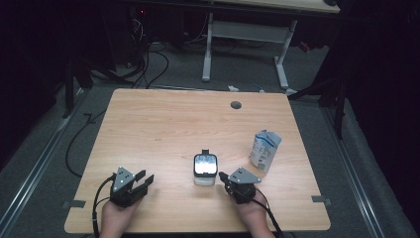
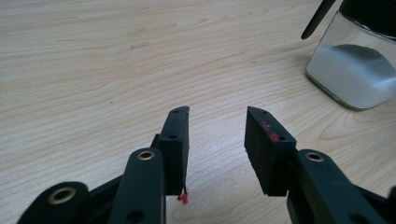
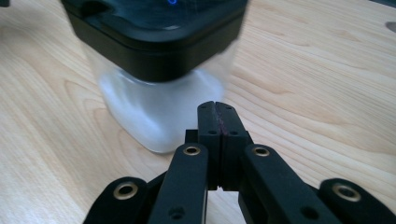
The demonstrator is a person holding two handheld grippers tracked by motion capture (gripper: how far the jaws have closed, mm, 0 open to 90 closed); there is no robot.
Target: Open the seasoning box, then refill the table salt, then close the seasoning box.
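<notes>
Clear glass with a black lid, the jar is standing upright near the middle of the table, towards the near edge, with white powder lying in its bottom, as the left gripper view shows. It is sitting between the two grippers, but not evenly so. The right gripper is pointing left at it from just beside its right wall, its jaws pressed together with nothing between them; in the right gripper view the closed tips are lying close against the lower part of the jar, and whether they are touching the glass I cannot tell. The left gripper is resting well to the left of the jar, its jaws standing partly open and holding nothing, with bare wood between its pads. So the right hand is the nearer one, and the jar is lying straight ahead of its tips, its long axis upright. A blue and white carton is standing farther right, apart from the jar. Any grasp from the right looks to need those jaws opening first, wider than the jar.
</notes>
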